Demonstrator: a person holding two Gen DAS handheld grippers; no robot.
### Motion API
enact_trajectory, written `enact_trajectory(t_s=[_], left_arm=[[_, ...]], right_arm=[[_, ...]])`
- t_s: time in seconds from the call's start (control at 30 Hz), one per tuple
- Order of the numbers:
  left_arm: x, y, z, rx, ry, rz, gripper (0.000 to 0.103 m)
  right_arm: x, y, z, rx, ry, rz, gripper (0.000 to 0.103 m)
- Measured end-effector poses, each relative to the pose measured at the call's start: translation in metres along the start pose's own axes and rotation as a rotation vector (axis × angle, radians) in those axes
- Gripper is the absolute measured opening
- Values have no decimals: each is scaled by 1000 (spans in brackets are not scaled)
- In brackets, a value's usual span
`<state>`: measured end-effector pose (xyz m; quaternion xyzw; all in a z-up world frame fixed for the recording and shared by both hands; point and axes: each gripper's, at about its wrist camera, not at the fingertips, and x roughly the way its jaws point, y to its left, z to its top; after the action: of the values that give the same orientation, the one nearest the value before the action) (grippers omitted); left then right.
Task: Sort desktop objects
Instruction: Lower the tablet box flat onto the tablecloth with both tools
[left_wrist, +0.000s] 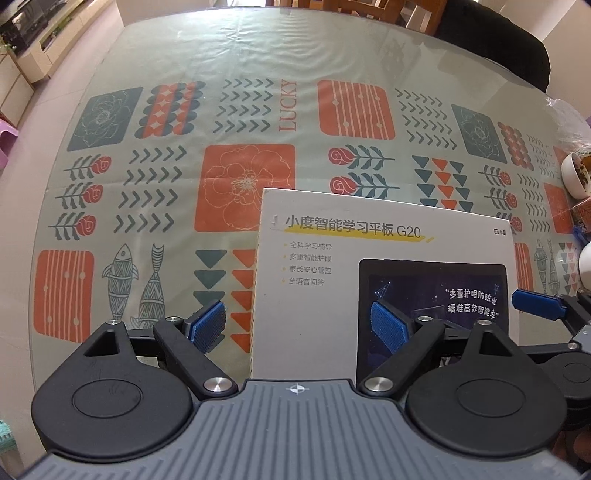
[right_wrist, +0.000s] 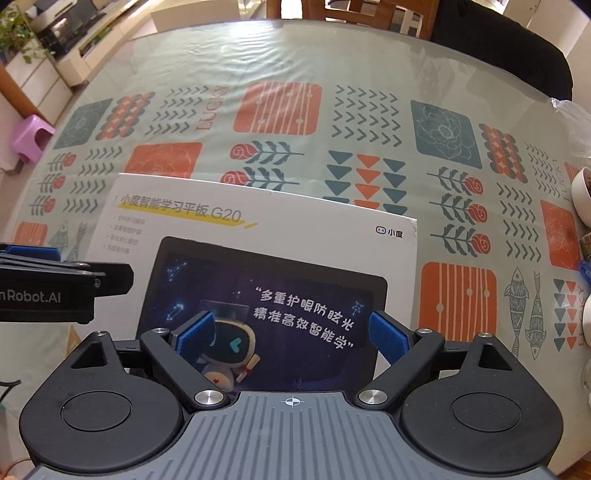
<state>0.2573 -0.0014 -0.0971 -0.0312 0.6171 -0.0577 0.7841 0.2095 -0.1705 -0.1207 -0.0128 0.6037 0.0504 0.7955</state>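
Observation:
A white tablet box (left_wrist: 332, 280) with Chinese print and a dark tablet picture lies flat on the patterned table. My left gripper (left_wrist: 299, 326) is open above the box's near left part, its left pad off the box edge. My right gripper (right_wrist: 291, 334) is open above the tablet picture on the same box (right_wrist: 295, 229). The right gripper's blue fingertip shows at the right in the left wrist view (left_wrist: 537, 304). The left gripper's body shows at the left in the right wrist view (right_wrist: 55, 291).
The glass-topped table (left_wrist: 258, 62) has a teal and orange patterned cloth. White bowls (left_wrist: 574, 173) and small items stand at the right edge; a bowl also shows in the right wrist view (right_wrist: 583, 195). Wooden chairs (right_wrist: 351, 14) stand behind. A purple stool (right_wrist: 31, 136) is on the floor left.

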Motion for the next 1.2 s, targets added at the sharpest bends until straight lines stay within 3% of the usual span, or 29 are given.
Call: enact_trajectory(t_s=[0.2, 0.47, 0.73, 0.87, 1.2], left_arm=[[-27, -8, -23, -12, -41, -48, 103], [-16, -25, -44, -17, -9, -105, 103], [10, -24, -47, -46, 46, -110, 103], [20, -25, -55, -39, 62, -92, 103], [16, -38, -59, 47, 58, -31, 103]], right_arm=[[-7, 7, -19, -36, 26, 1, 88], [1, 7, -37, -30, 69, -4, 79], [5, 9, -42, -23, 56, -7, 84], [6, 13, -45, -41, 48, -5, 92], [9, 18, -48, -63, 33, -2, 103]])
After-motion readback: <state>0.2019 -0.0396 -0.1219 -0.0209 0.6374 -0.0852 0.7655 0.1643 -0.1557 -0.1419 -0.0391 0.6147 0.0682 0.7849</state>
